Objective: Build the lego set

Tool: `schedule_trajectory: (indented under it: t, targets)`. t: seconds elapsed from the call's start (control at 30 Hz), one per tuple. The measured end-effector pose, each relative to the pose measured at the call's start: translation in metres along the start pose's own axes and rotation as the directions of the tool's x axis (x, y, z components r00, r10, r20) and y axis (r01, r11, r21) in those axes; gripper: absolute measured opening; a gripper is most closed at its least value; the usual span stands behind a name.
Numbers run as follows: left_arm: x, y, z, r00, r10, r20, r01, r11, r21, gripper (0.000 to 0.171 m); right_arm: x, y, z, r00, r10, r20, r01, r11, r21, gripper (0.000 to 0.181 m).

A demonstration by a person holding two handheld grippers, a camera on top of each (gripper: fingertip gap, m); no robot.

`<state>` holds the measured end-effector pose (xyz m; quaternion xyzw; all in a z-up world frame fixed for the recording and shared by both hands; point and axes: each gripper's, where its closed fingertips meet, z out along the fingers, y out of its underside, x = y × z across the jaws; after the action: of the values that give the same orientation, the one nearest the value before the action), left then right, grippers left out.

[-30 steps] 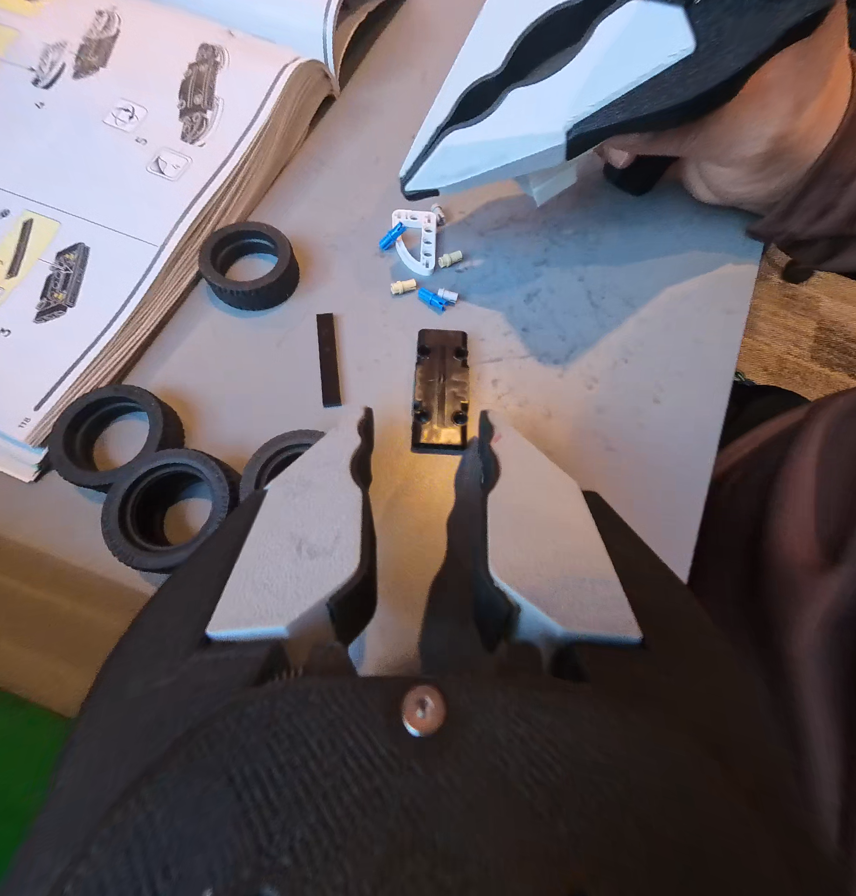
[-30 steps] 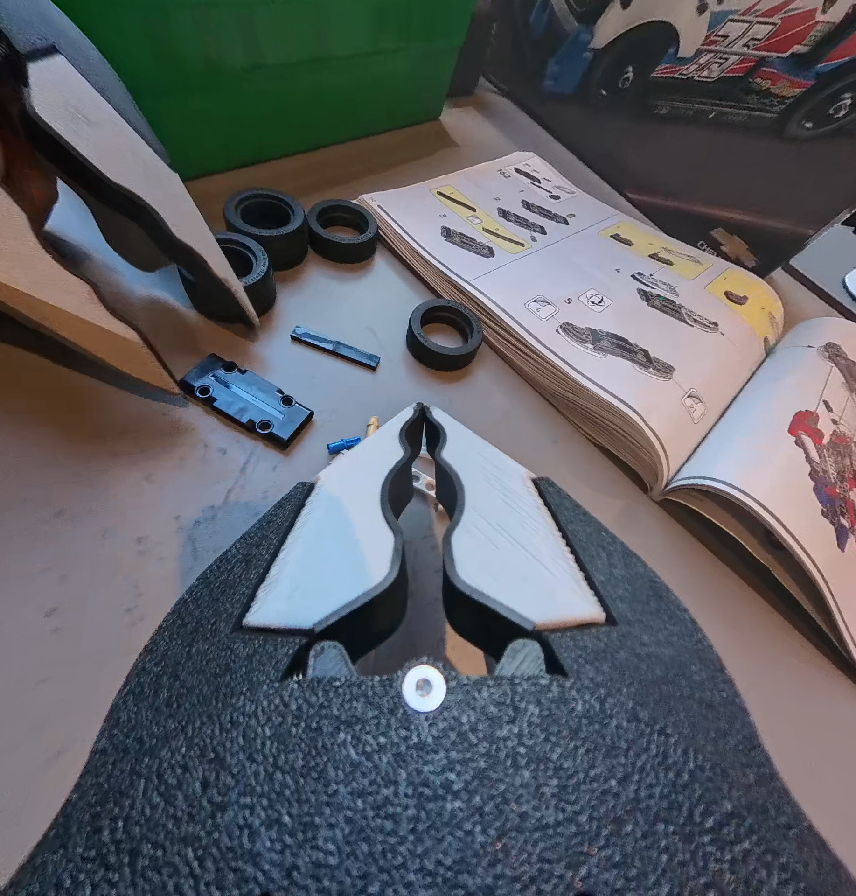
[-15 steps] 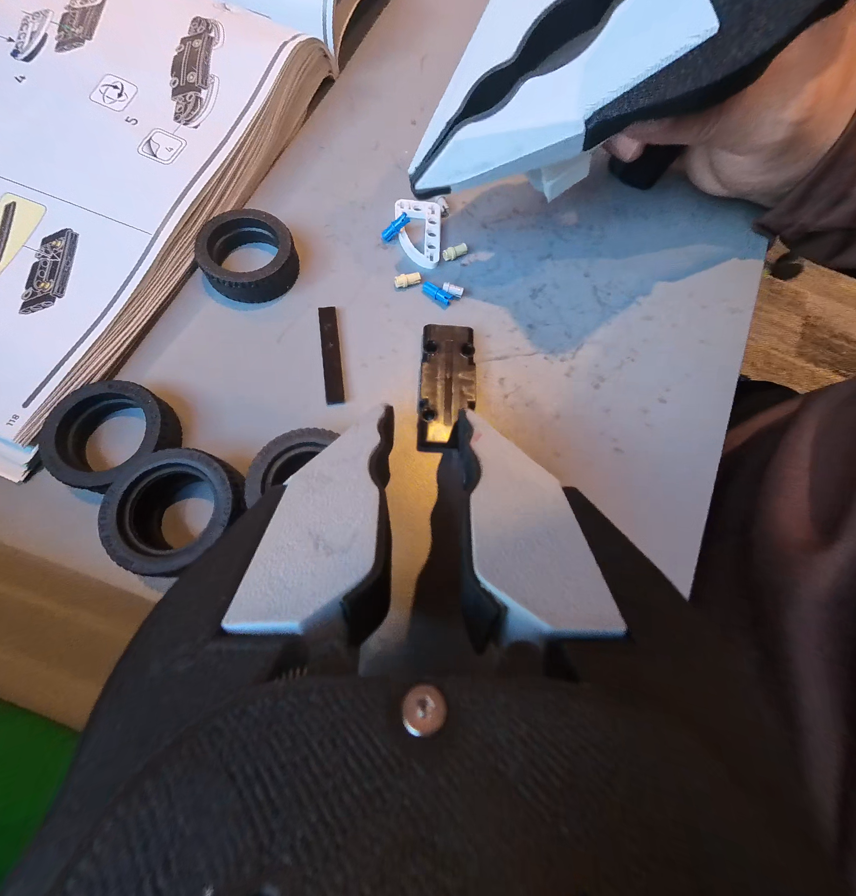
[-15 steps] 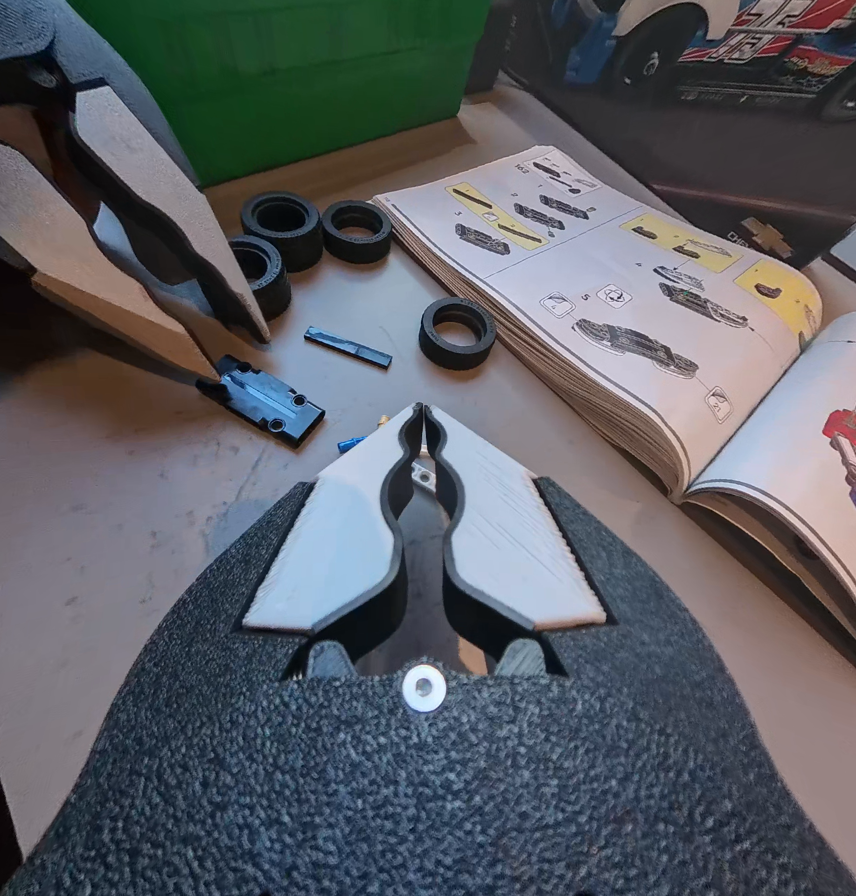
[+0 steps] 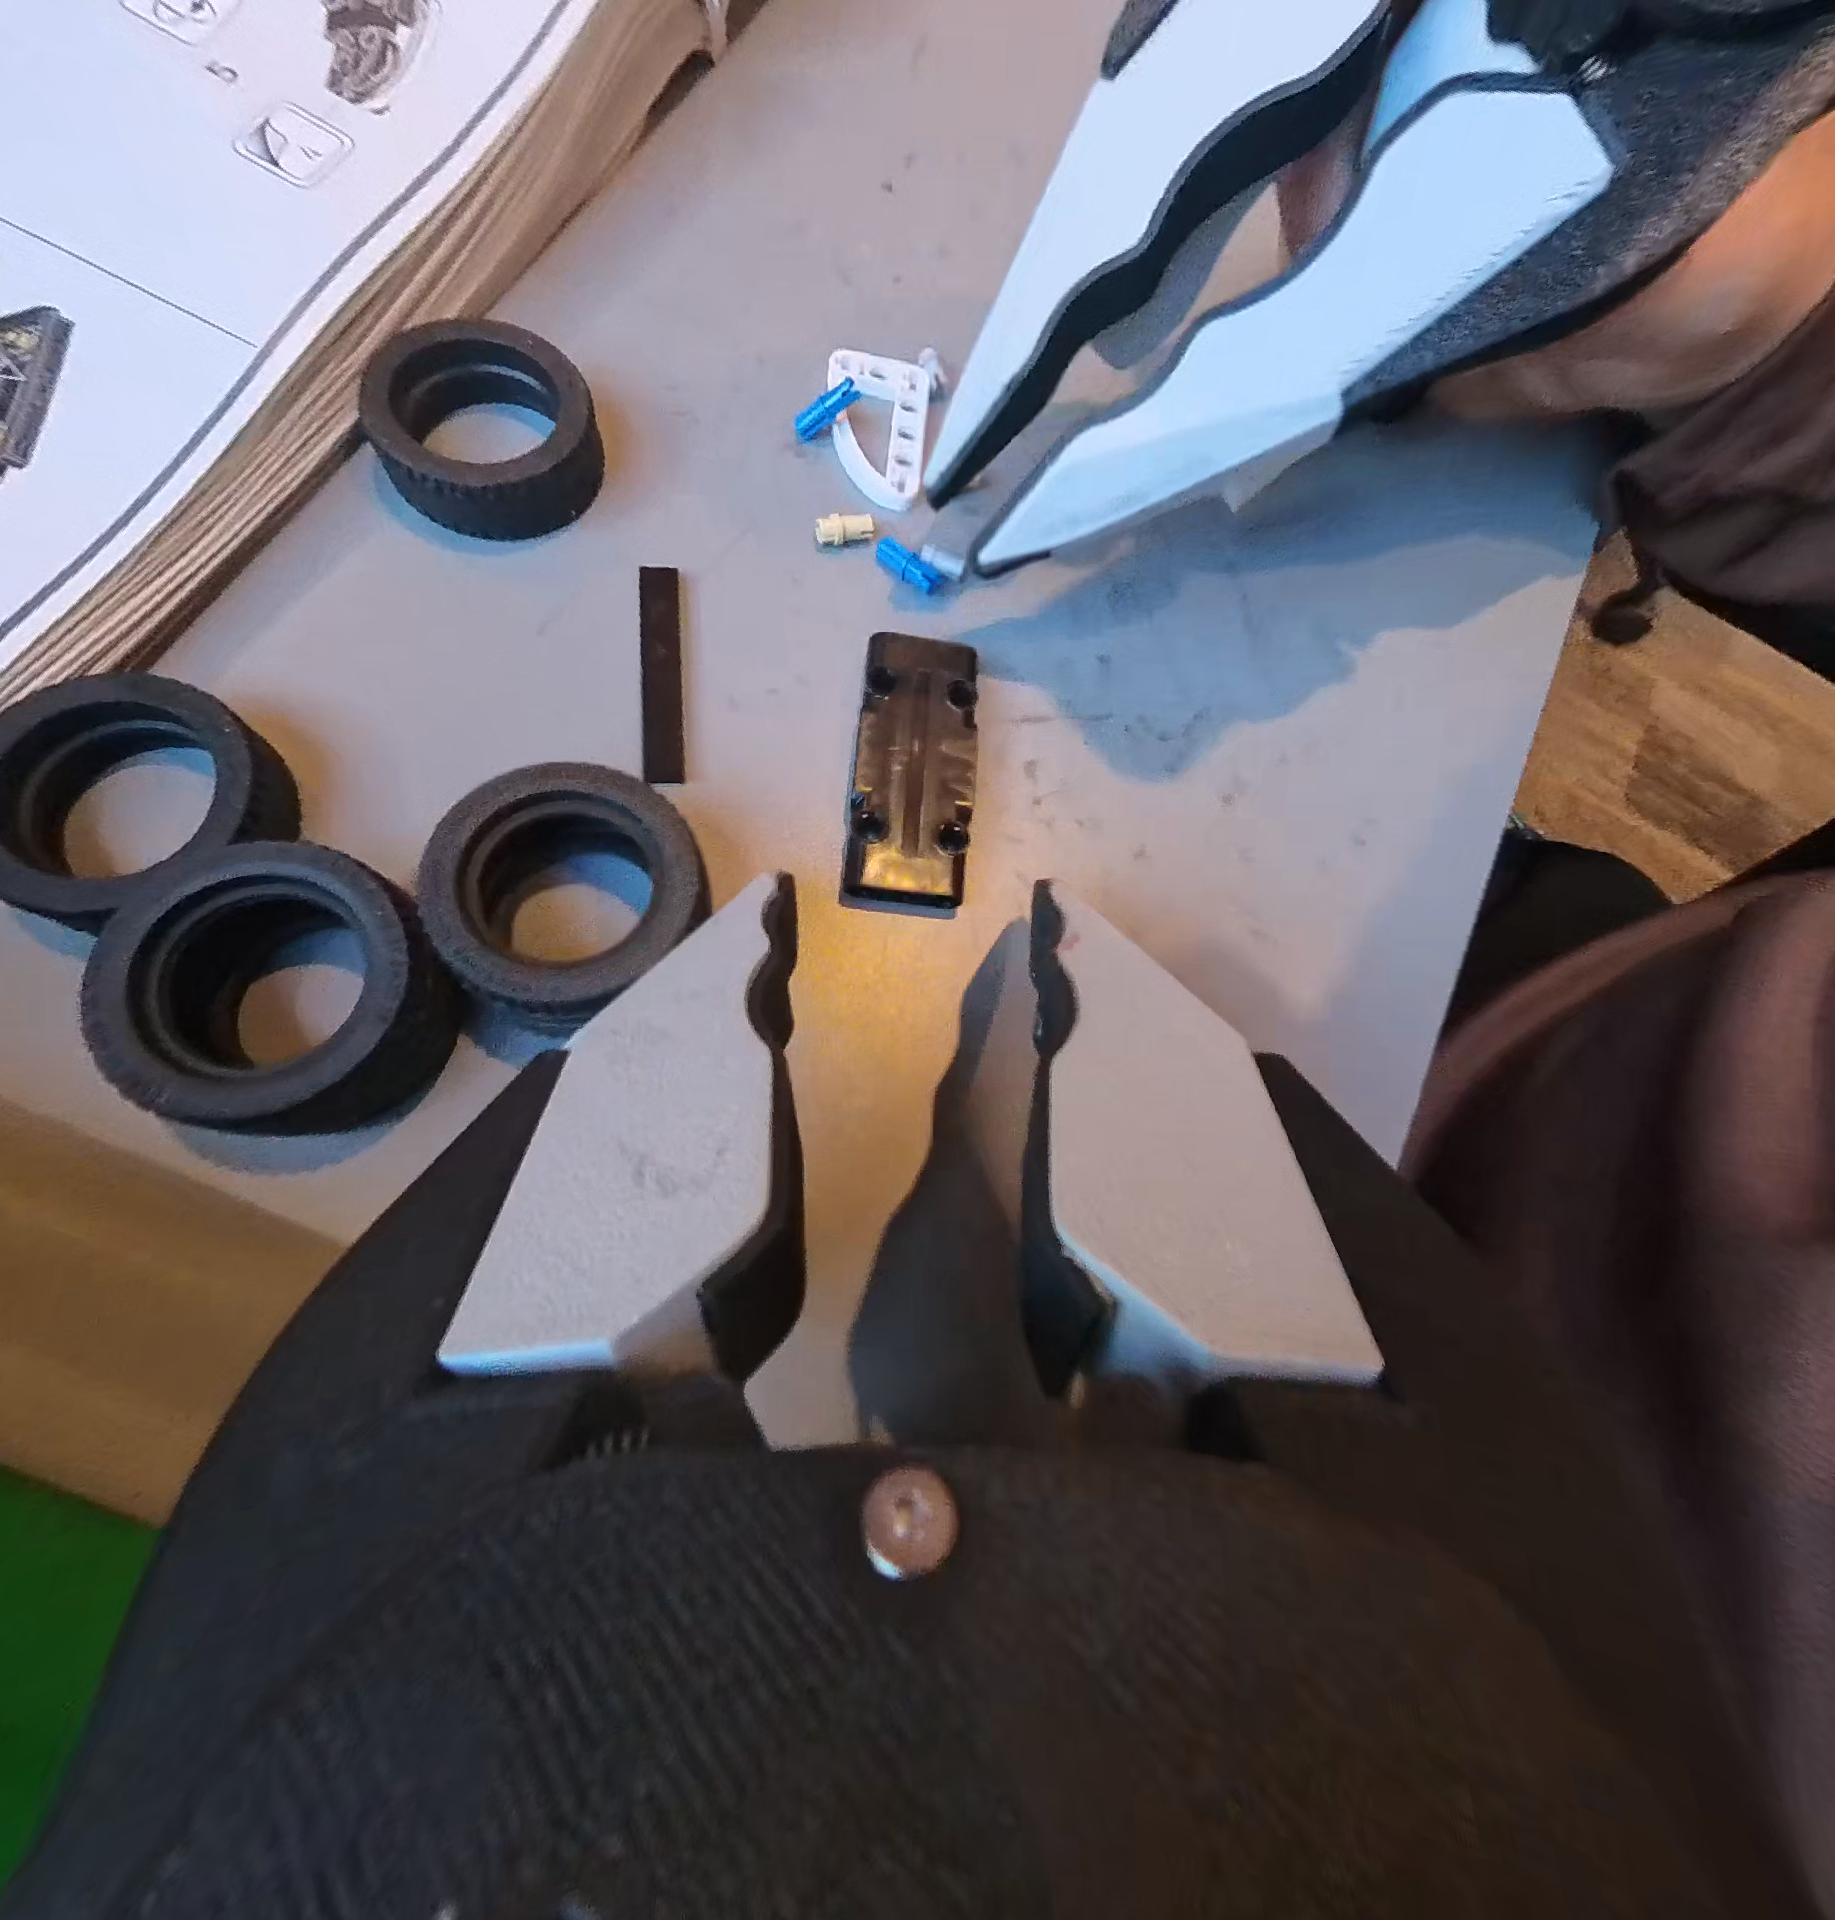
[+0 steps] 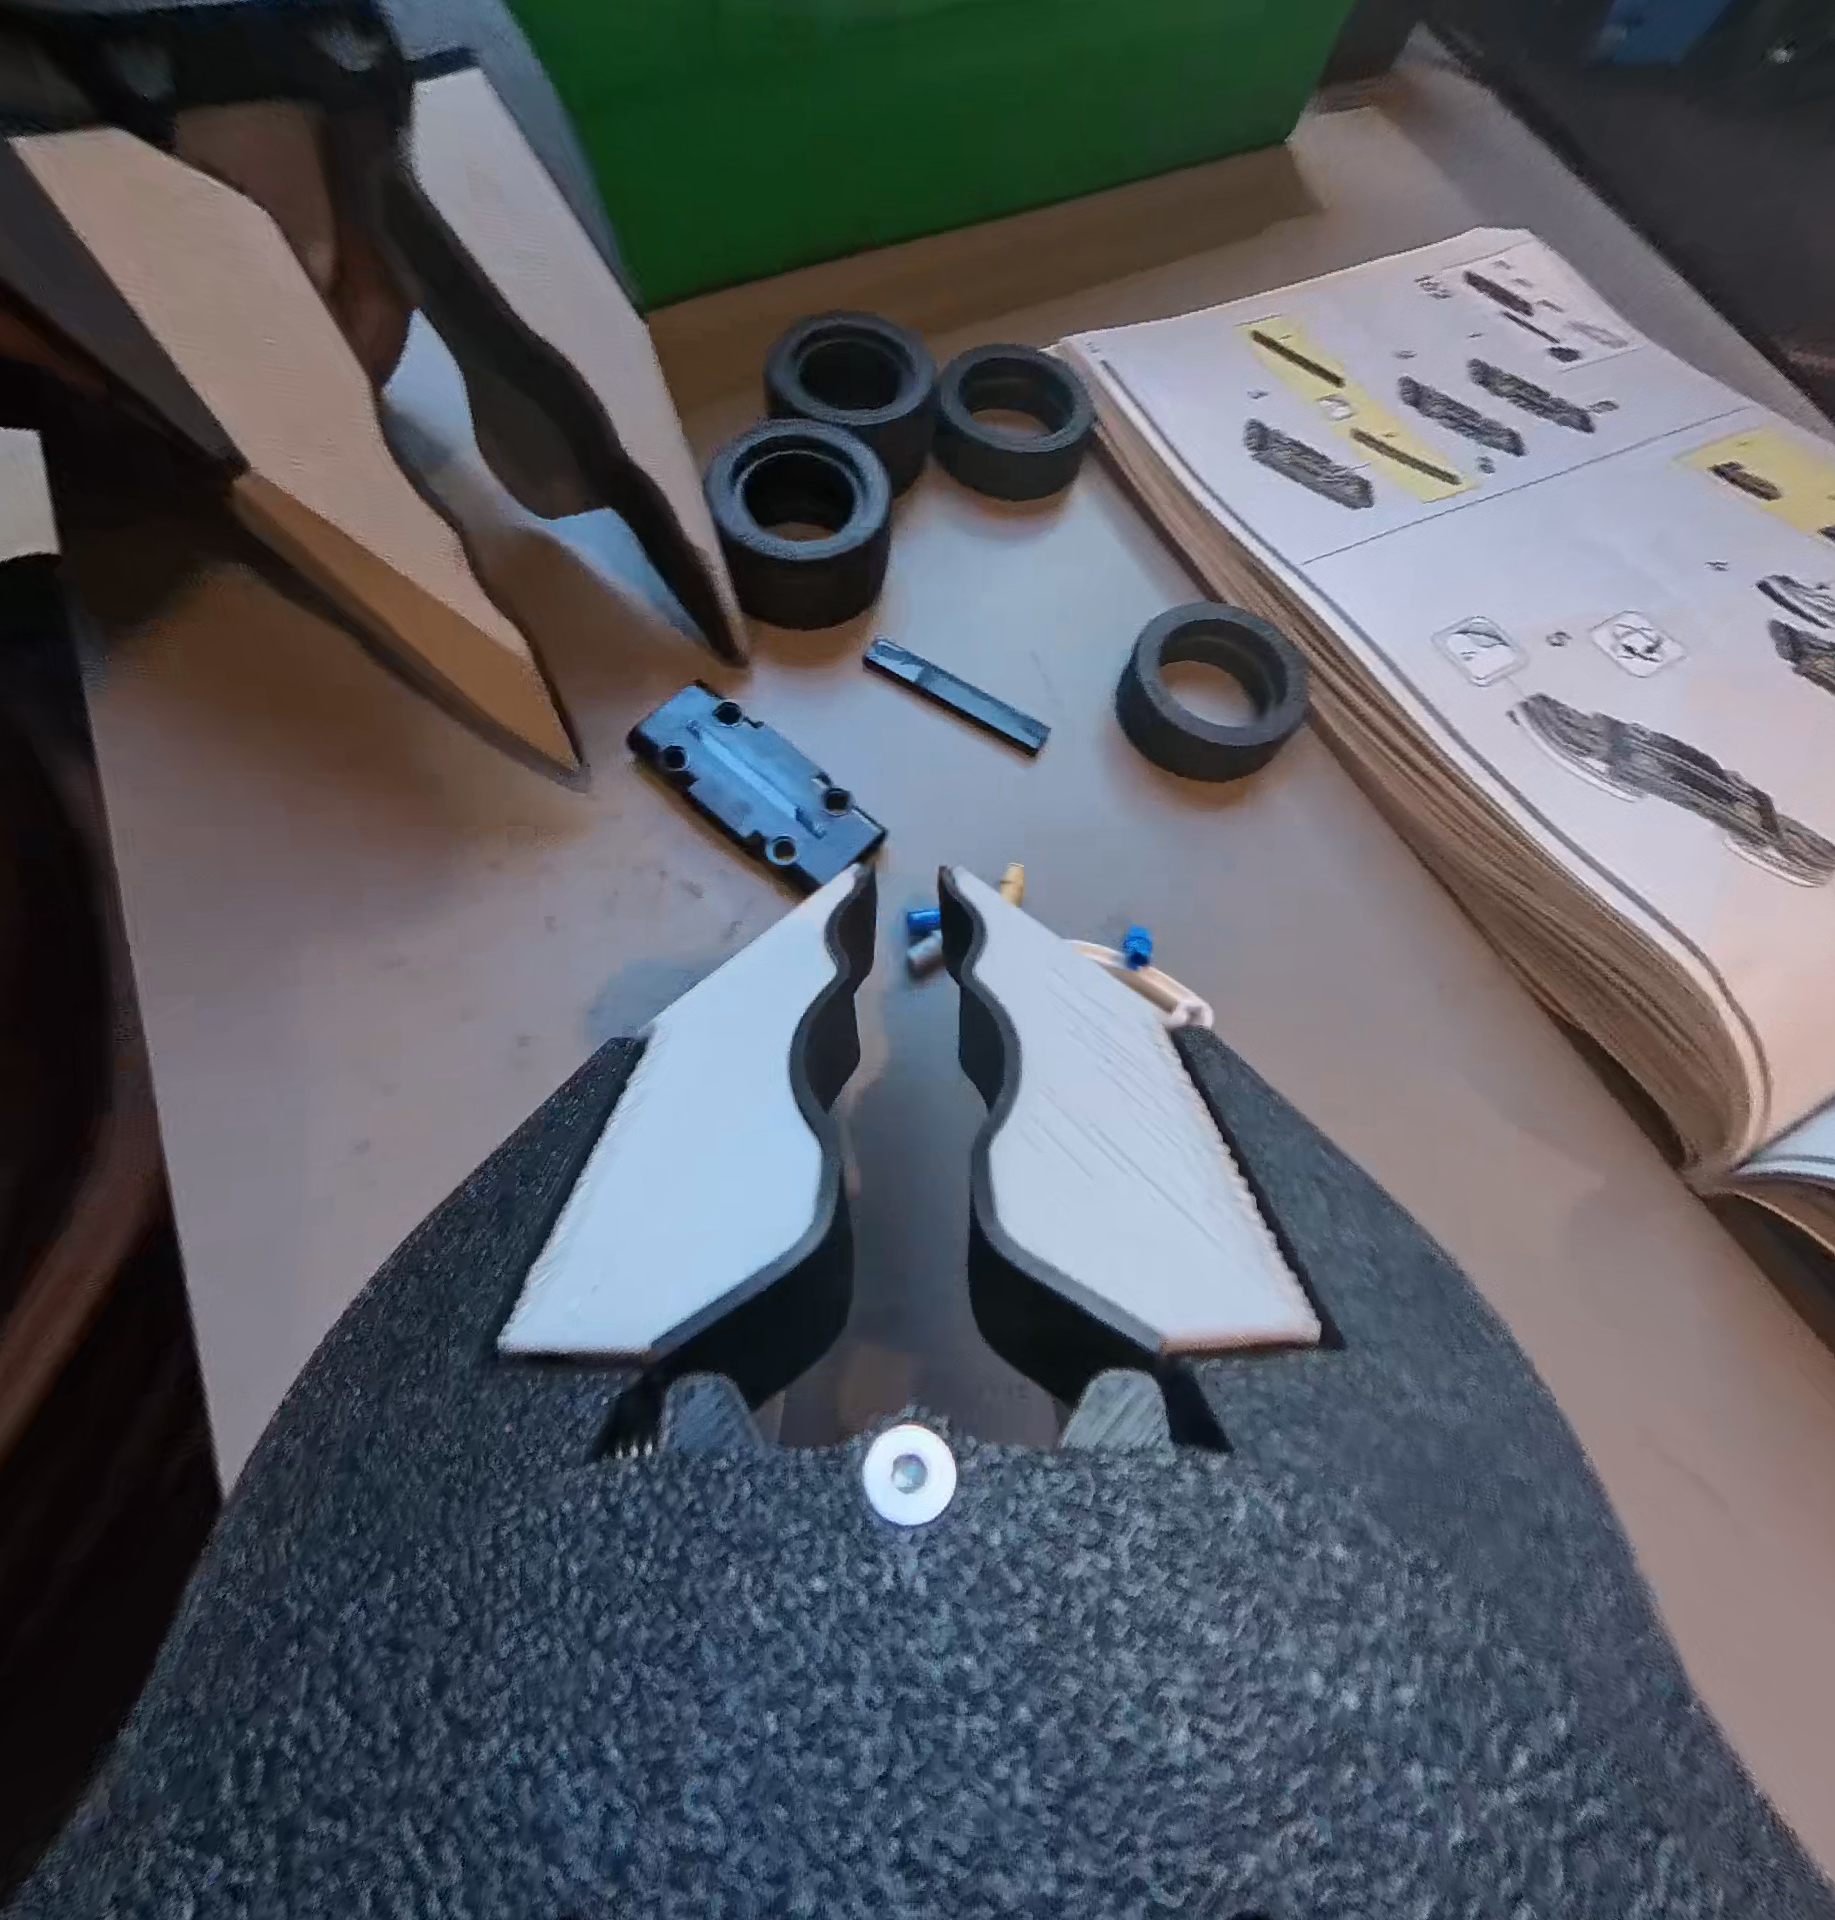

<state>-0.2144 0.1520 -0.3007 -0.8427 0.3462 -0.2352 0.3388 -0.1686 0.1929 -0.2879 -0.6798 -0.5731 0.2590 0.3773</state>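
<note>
Left hand-held gripper sits closest in its own view, jaws spread wide and holding nothing, tips just short of the black panel piece lying flat on the counter. To its left, three black tyres cluster at the counter's near edge, one of them just beside the left finger. A thin black strip lies beside the panel, apart from it.

Further out, the right hand-held gripper is parted a little, nothing gripped, tips straddling a small blue-and-grey pin. A tan pin and a white curved beam carrying a blue pin lie close around it. A fourth tyre sits alone beyond, and the open instruction booklet lies furthest back.

Nothing is assembled yet, I'd say; every part is loose.

The risk now: that pin is tiny and round, so an off-centre pinch could flick it away, maybe off the counter edge. The right finger is almost on the white beam and could nudge it. On the left, the flat, glossy panel may slide rather than lift, and a wide closing could bump the nearest tyre.
</note>
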Motion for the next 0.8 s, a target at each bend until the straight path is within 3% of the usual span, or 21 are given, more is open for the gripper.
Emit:
schedule_trajectory:
  t: [0.1, 0.23, 0.43, 0.57, 0.8]
  targets:
    - [0.002, -0.003, 0.007, 0.999, 0.044, 0.008, -0.043, 0.999, -0.017, 0.043, -0.009, 0.005, 0.006, 0.999, -0.018, 0.030, 0.019, 0.999, -0.048, 0.012]
    - [0.000, -0.004, 0.012, 0.994, 0.087, 0.066, -0.085, 0.996, -0.033, 0.022, -0.018, 0.009, 0.012, 0.997, -0.024, 0.066, 0.031, 0.995, -0.096, 0.017]
    - [0.015, 0.008, 0.001, 0.998, 0.043, 0.050, -0.042, 0.999, -0.022, 0.022, -0.031, 0.008, 0.013, 0.991, -0.061, 0.115, 0.073, 0.992, -0.099, 0.018]
    - [0.020, 0.013, -0.005, 0.999, 0.014, 0.046, -0.013, 1.000, -0.016, 0.022, -0.025, -0.002, 0.006, 0.996, -0.053, 0.071, 0.055, 0.998, -0.019, 0.018]
    - [0.012, 0.008, -0.007, 0.998, 0.044, 0.045, -0.044, 0.999, 0.012, 0.039, 0.016, -0.012, -0.013, 0.989, 0.124, -0.084, -0.114, 0.987, 0.111, 0.029]
